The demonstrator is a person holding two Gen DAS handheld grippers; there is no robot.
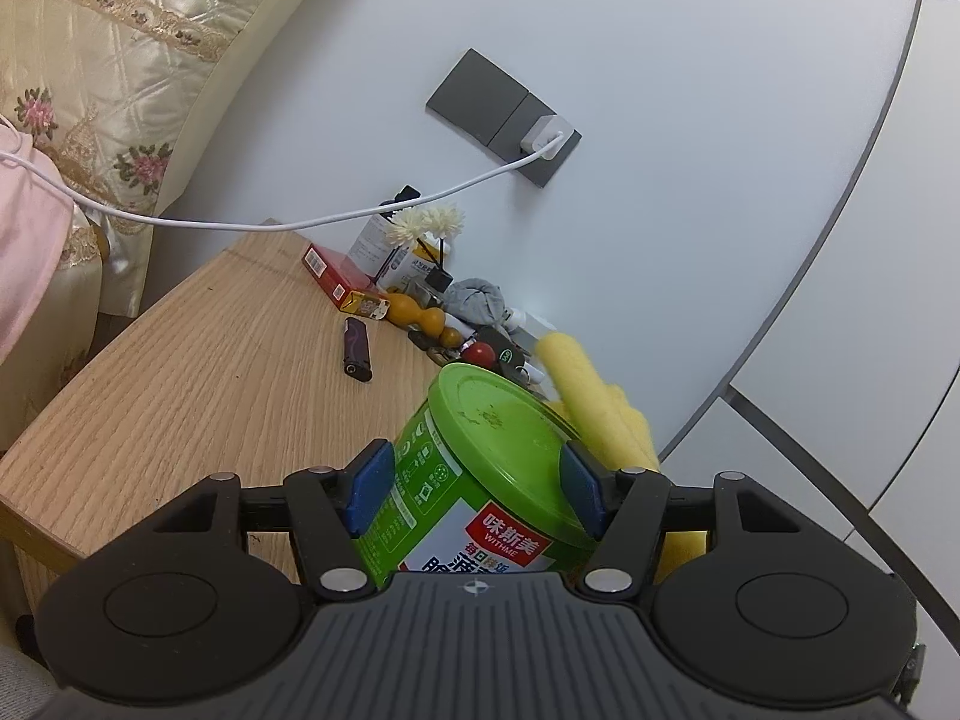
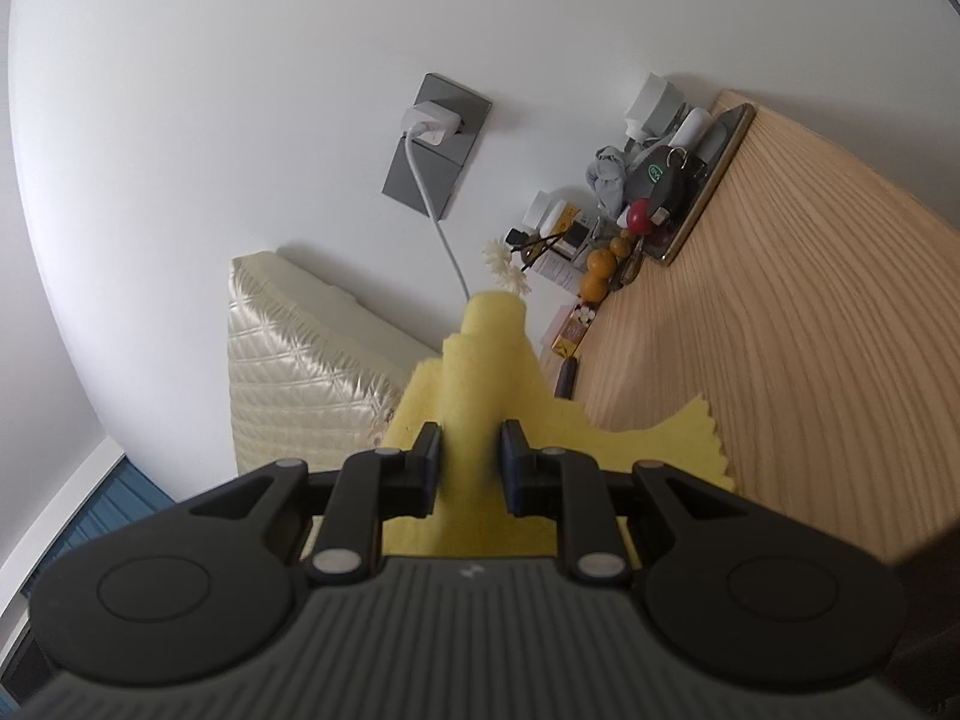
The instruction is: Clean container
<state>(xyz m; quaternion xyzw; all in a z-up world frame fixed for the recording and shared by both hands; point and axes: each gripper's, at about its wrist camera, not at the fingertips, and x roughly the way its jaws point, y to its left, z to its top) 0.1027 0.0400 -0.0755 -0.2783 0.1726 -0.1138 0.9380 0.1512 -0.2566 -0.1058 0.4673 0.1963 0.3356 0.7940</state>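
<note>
A green can point(image 1: 480, 468) with a green lid and a red label is held tilted between the blue pads of my left gripper point(image 1: 477, 480), above the wooden table point(image 1: 210, 390). There are specks of dirt on the lid. A yellow cloth point(image 1: 588, 396) rises just behind and right of the can. In the right wrist view my right gripper point(image 2: 471, 450) is shut on that yellow cloth point(image 2: 486, 372), which sticks up between the fingers and spreads to the sides. The can does not show in the right wrist view.
Clutter lies along the wall: a red box point(image 1: 336, 273), a dark lighter point(image 1: 356, 349), orange gourds point(image 1: 420, 315), a grey rag point(image 1: 480, 299), keys, small bottles. A white charger cable point(image 1: 300, 222) hangs from a wall socket point(image 1: 504, 117). A quilted bed point(image 1: 90, 90) stands to the left.
</note>
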